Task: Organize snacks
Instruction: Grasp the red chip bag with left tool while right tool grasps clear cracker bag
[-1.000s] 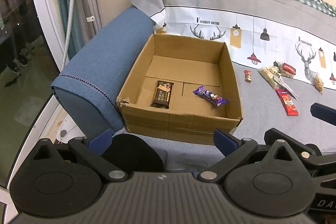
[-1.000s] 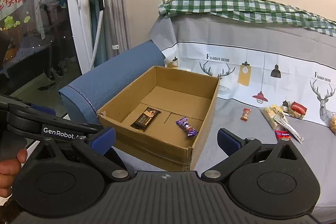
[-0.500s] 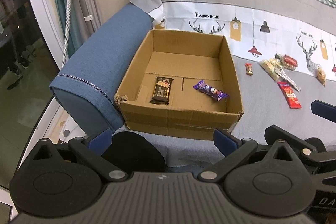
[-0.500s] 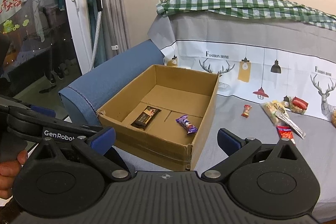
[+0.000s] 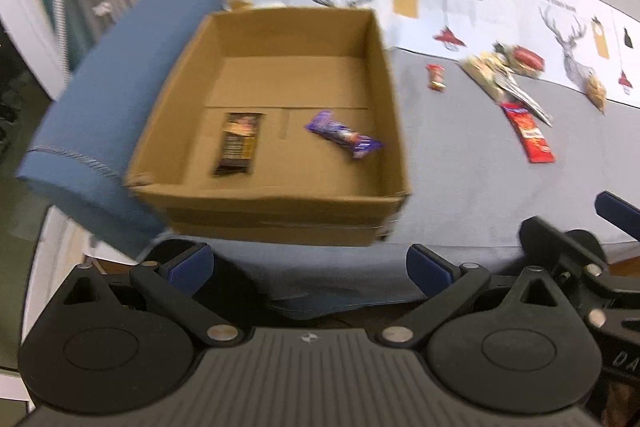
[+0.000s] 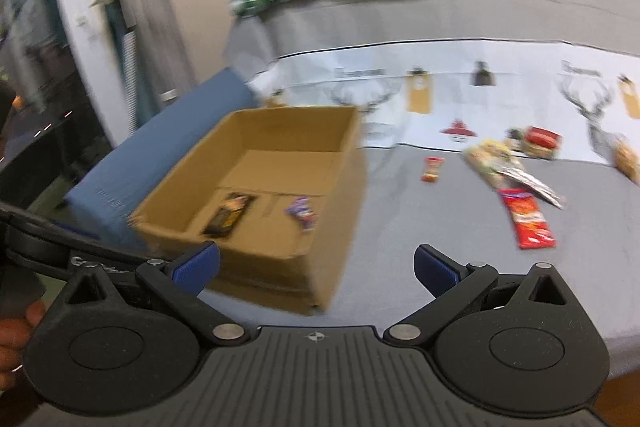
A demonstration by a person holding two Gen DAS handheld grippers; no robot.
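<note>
Hovering low in front of the sofa seat, both grippers are sitting with jaws spread wide and nothing between the blue pads. Both views are motion-blurred.

Left of the left gripper [image 5: 308, 265], a blue armrest [image 5: 116, 107] is lying alongside the cardboard box [image 5: 276, 215]. The box is sitting open-topped straight ahead of this gripper, just past its pads, on the grey sofa cover [image 5: 460, 187]. Inside it, a dark brown bar [image 5: 237, 143] is lying ahead and slightly left; a purple wrapped bar [image 5: 344, 135] is lying ahead and slightly right, apart from the brown one. Print on both wrappers is too blurred to read.

Right of the box, on the cover: a small red-orange candy [image 5: 436, 77], then a heap of pale and silver packets [image 5: 500, 79], then a long red packet [image 5: 528, 133] nearest the grippers. Cover lettering is blurred, unreadable.

Ahead of the right gripper [image 6: 316, 269], the box is lying ahead-left and the red packet ahead-right. The left gripper's arm is crossing the lower left of this view; its white label starts with "G", the rest unreadable. A hand [image 6: 16, 343] is showing at the left edge.
</note>
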